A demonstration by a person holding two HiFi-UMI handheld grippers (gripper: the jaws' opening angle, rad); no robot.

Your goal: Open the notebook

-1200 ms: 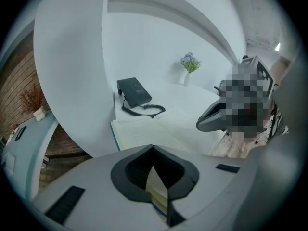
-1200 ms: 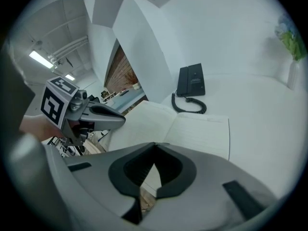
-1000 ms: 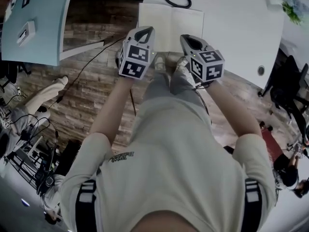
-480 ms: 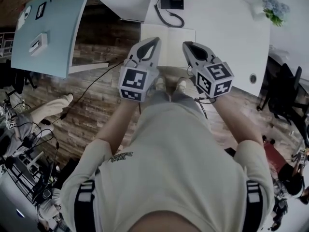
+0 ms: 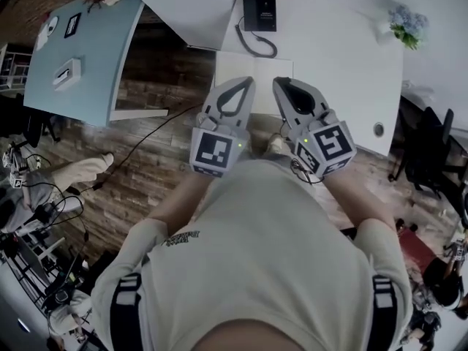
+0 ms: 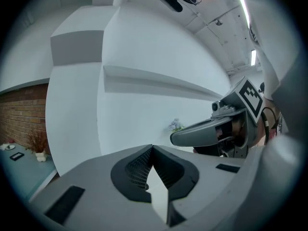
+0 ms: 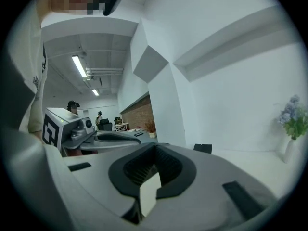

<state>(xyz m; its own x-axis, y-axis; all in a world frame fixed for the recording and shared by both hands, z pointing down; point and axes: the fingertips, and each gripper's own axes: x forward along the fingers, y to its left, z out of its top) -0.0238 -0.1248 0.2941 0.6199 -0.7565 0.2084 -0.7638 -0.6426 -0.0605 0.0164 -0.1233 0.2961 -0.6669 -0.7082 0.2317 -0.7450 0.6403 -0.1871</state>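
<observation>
The notebook [image 5: 252,66] lies flat with pale pages up, near the front edge of the white table [image 5: 344,64]; I cannot make out a fold in it. Both grippers hang side by side in the air above its near edge, touching nothing. My left gripper [image 5: 246,83] is shut with nothing between its jaws, and its tips meet in the left gripper view [image 6: 153,148]. My right gripper [image 5: 281,83] is likewise shut and holds nothing [image 7: 155,146]. Each gripper view looks level across the room and shows the other gripper [image 6: 211,129] [image 7: 91,136], not the notebook.
A black desk phone [image 5: 259,9] with a coiled cord sits behind the notebook. A small vase of flowers [image 5: 406,22] stands at the table's far right. A light blue table [image 5: 80,46] is at left, a cable [image 5: 146,131] crosses the wooden floor, and a dark chair [image 5: 431,148] stands at right.
Both grippers have risen from below the table edge toward the camera and tipped up to near level. Both stayed shut. The table now sits lower in the head view.
</observation>
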